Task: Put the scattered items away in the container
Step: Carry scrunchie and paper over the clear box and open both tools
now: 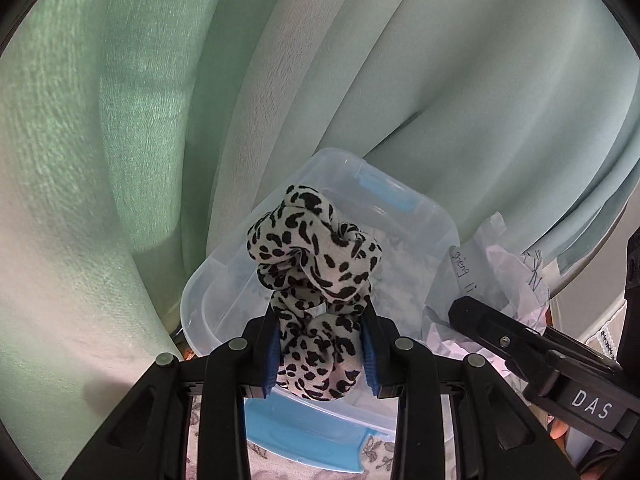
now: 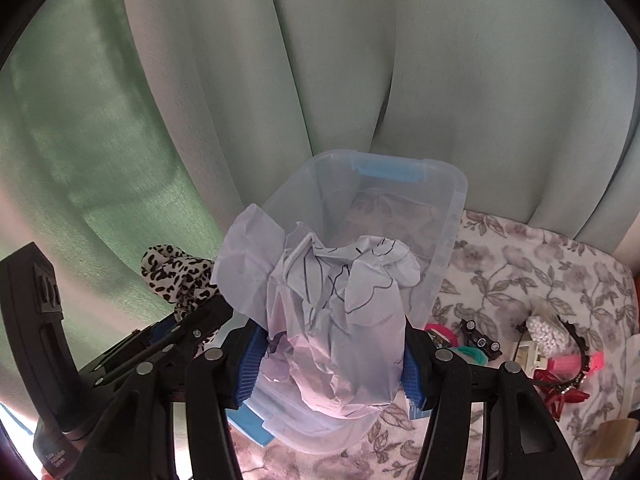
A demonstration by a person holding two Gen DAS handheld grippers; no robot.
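Observation:
A clear plastic container (image 1: 420, 216) with blue latches stands on the flowered cloth against green curtains; it also shows in the right wrist view (image 2: 456, 200). My left gripper (image 1: 322, 350) is shut on a leopard-print scrunchie (image 1: 312, 256), held over the container's near end. My right gripper (image 2: 330, 364) is shut on a crumpled sheet of paper (image 2: 340, 300) with pen lines, above the container's near rim. In the left wrist view the right gripper (image 1: 472, 312) and its paper (image 1: 492, 264) sit to the right. The scrunchie (image 2: 176, 276) and the left gripper show at left in the right wrist view.
Right of the container on the flowered cloth (image 2: 520, 264) lie a black toy car (image 2: 480, 338), pink and teal hair ties (image 2: 448, 340), a bag of white beads (image 2: 544, 332), a black headband (image 2: 576, 360) and red clips (image 2: 560, 394). Green curtains (image 2: 360, 80) hang close behind.

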